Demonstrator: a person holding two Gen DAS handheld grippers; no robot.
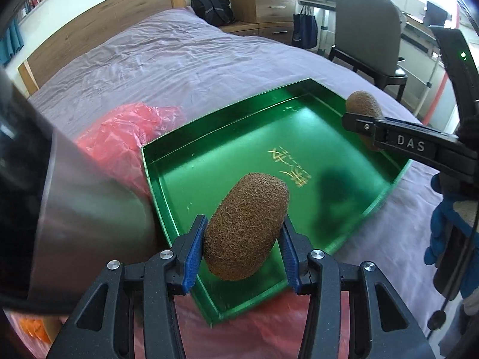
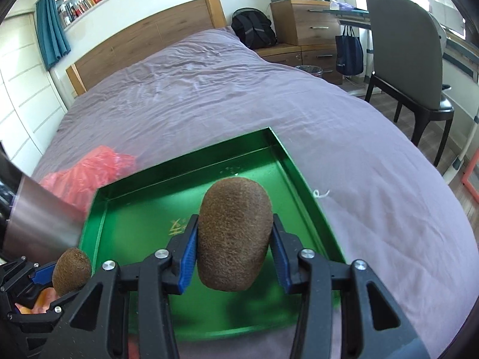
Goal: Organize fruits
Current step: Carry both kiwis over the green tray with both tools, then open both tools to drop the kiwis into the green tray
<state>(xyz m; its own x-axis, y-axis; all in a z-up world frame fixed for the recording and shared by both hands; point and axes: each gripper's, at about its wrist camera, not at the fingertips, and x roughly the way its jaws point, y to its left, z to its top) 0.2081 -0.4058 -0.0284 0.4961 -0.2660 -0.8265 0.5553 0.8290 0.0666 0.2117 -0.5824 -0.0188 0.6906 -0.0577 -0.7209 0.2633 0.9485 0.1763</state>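
Both kiwis are in hand and neither is yet placed. The left gripper (image 1: 244, 239) is clenched on one kiwi (image 1: 245, 227), its blue ribbed pads pressing the fruit's flanks, above the near part of the green tray (image 1: 209, 161). The right gripper (image 2: 235, 251) is likewise clenched on a second kiwi (image 2: 235, 233), held over the same tray towards its right side. The tray lies on the bed (image 1: 167, 59) and its floor shows no fruit at rest, so in my judgement the sorting is at an early stage: both fruits remain to be set down. The kiwis are oval, brown and coarsely fuzzy; the tray is shallow, rectangular and glossy, apparently metal, with gold lettering. A crumpled red plastic bag (image 1: 125, 137) lies beside the tray's left edge on wrinkled mauve bedding.
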